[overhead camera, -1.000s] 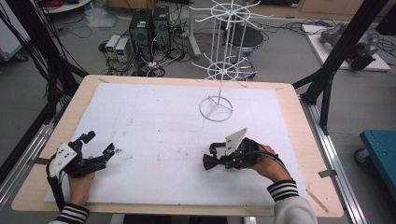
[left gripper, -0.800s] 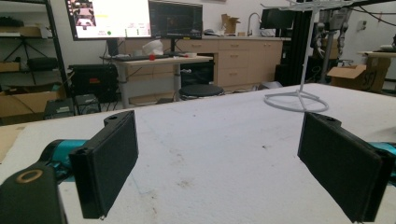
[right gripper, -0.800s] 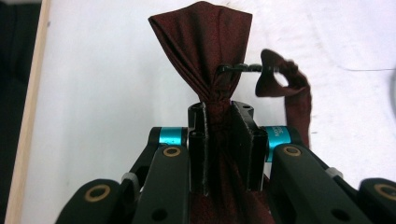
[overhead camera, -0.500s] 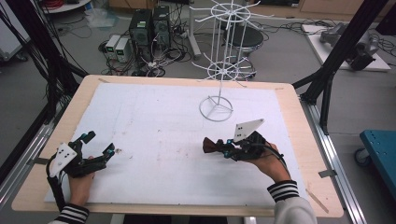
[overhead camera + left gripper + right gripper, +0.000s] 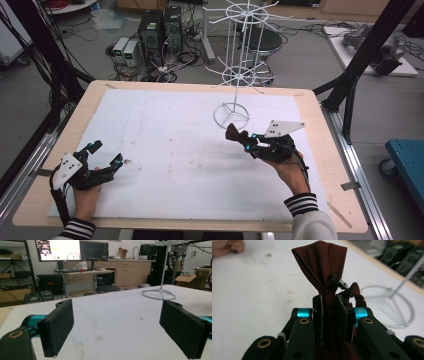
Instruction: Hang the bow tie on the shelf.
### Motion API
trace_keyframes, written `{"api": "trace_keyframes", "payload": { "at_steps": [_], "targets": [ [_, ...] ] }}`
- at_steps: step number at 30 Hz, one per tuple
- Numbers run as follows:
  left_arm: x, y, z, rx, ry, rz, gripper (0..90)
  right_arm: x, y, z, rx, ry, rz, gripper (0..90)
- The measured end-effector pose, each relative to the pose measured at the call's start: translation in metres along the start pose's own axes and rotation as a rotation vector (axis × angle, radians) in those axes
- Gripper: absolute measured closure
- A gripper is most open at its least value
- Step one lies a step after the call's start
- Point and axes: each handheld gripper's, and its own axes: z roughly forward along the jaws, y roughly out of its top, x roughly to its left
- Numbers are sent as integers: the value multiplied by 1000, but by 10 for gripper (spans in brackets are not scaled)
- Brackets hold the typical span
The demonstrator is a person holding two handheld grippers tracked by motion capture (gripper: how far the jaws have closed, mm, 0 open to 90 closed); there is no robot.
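Surface (image 5: 165,150): we see a white sheet laid across a wood-edged top.
Wire rack (image 5: 240,65): we find it standing upright at the far middle, its ring base on the sheet.
Left gripper (image 5: 105,159): we hold it at the near left, low over the sheet, jaws wide apart with nothing between them.
Right gripper (image 5: 234,134): we hold it at the right, just near the rack's base, jaws clamped on the cloth.
Dark red bow tie (image 5: 322,267): we see it pinched at its knot between the right jaws, one wing fanning out beyond them.
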Motion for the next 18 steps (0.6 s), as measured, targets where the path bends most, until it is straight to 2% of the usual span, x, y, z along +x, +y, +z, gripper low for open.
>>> {"api": "trace_keyframes", "payload": {
  "at_steps": [1,2,3,4,6,7,8,9,11,13,15,18],
  "targets": [
    [0,0,0,0,0,0,126,0,0,0,0,0,0,774],
    [0,0,0,0,0,0,127,-2,0,-4,-45,-24,17,774],
    [0,0,0,0,0,0,127,-3,1,-7,-58,-44,26,774],
    [0,0,0,0,0,1,127,-3,1,-7,-58,-44,26,774],
    [0,0,0,0,0,0,126,-5,2,-13,-110,-102,49,774],
    [0,0,0,0,0,-1,126,-5,2,-13,-110,-102,49,774],
    [0,0,0,0,0,0,126,-5,2,-16,-126,-128,55,774],
    [0,0,0,0,0,-1,127,-6,3,-20,-177,-157,70,774],
    [0,0,0,0,0,-1,126,-7,4,-23,-211,-187,79,774],
    [0,0,0,0,0,1,127,-8,4,-24,-222,-187,84,774],
    [0,0,0,0,0,-1,126,-8,5,-27,-229,-240,78,775],
    [0,0,0,0,0,0,126,-9,5,-29,-247,-260,101,774]
  ]
}}
